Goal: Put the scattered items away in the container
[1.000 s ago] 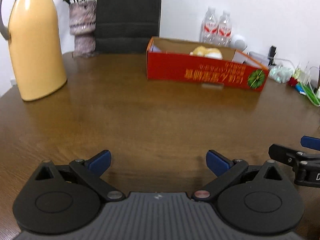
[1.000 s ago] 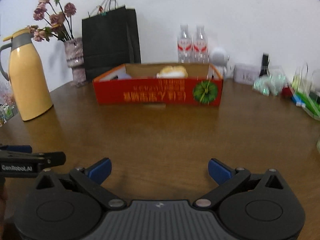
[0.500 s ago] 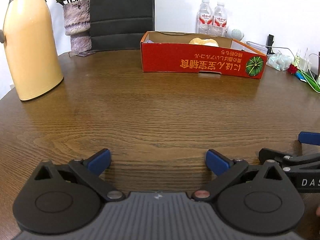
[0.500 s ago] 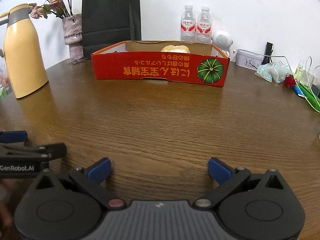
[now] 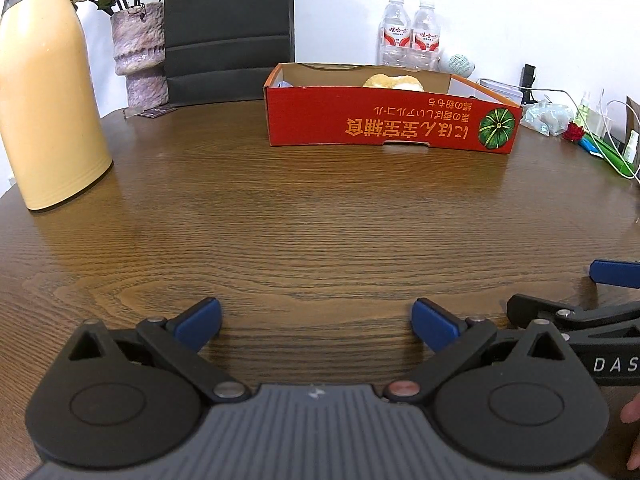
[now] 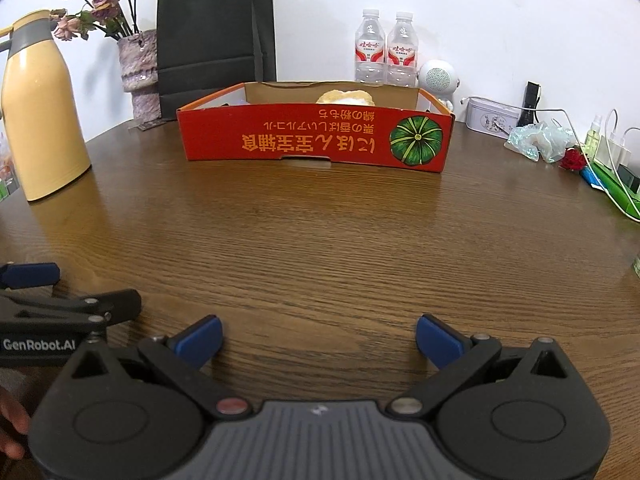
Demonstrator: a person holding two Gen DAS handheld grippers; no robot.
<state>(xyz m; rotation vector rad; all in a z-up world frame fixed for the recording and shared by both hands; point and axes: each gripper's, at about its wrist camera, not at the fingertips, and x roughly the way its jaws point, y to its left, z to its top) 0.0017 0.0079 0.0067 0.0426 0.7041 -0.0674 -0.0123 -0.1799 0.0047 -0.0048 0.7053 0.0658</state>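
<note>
Both left gripper [image 5: 316,320] and right gripper [image 6: 318,336] jaws spread, empty, over bare table [image 6: 320,240] before red box [image 6: 316,136].

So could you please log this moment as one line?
left tongs: open, empty | right tongs: open, empty | red box: ahead on table, pale item inside

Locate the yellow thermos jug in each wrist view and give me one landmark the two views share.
Left wrist view: the yellow thermos jug fills the far left, upright on the table, left of the vase.
Right wrist view: the jug again stands at the far left edge, looking smaller, dried flowers just behind it.
Shared landmark: the red cardboard box with the green pumpkin print, upper centre in both.
</note>
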